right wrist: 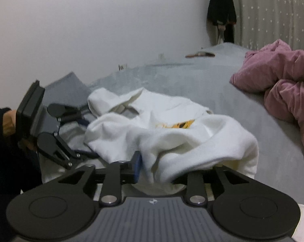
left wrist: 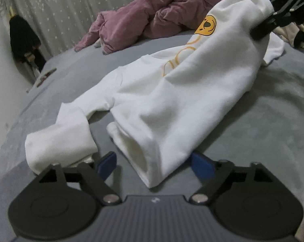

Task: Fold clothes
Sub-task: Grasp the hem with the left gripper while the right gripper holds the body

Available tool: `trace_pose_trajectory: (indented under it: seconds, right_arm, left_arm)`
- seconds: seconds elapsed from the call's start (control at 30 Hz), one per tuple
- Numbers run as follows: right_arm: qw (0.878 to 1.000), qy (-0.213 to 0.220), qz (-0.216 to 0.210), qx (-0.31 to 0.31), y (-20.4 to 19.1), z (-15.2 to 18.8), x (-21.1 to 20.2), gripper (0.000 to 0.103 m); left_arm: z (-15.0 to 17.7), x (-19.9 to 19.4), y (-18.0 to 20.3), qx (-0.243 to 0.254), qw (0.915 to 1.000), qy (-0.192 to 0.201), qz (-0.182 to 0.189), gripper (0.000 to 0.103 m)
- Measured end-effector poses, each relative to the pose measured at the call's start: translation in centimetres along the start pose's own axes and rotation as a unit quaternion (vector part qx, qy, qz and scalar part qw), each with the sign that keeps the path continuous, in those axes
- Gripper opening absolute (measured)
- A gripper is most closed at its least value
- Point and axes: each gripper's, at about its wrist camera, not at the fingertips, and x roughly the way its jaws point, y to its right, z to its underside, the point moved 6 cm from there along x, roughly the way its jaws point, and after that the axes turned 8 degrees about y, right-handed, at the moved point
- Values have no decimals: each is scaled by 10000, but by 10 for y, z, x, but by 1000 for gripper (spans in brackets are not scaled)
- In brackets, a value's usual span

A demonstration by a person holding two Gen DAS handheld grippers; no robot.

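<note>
Pinching the white sweatshirt (left wrist: 172, 92) at 1 o'clock, the right gripper (right wrist: 158, 167) may lose it; the left gripper (left wrist: 155, 163) is spread.

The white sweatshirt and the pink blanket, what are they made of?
The white sweatshirt looks like thick, soft, matte fleecy knit; it drapes in rounded folds. The pink blanket looks like a padded quilt with a slight sheen, puffy and crinkled. Exact fibres can't be told.

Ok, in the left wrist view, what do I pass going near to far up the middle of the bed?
left gripper with open jaws → white sweatshirt → yellow bear print on its raised part → crumpled pink quilt → star-patterned curtain.
</note>
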Motion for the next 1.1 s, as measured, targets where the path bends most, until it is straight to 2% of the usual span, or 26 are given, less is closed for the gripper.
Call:
trace_pose_trajectory:
  seconds: [0.07,0.27,0.4,0.5,0.6,0.83,0.87,0.93,1.0,1.1]
  right_arm:
    - [9998,-153,33,-94,-1,5,3,34]
    - [9980,-425,62,-462,-8,15,9,36]
    - [9952,-589,64,-785,-15,23,15,38]
    - [9917,-777,79,-1017,-19,28,21,44]
    - [9873,-940,153,-1269,-22,34,26,45]
    - [9829,-1036,260,-1503,-26,39,32,44]
    - [9827,-1032,276,-1512,-26,39,32,44]
    - [9826,-1003,308,-1532,-26,38,32,37]
    - [9835,-934,326,-1515,-26,35,30,23]
    - [9858,-782,300,-1458,-26,28,26,19]
  left_arm:
    - [1,1,-2,-46,10000,30,-71,93]
    - [1,1,-3,-189,9997,67,-112,93]
    - [0,-1,2,43,9997,214,-130,91]
    - [-1,-3,5,117,9996,276,-7,78]
    - [-1,-3,9,153,9994,290,72,63]
    - [-4,-1,13,104,9995,290,67,58]
    - [-5,-1,14,91,9995,287,74,54]
    - [-6,-1,16,89,9995,293,104,46]
    - [-7,-3,17,102,9993,329,161,35]
    - [-12,-6,12,-106,9990,352,244,19]
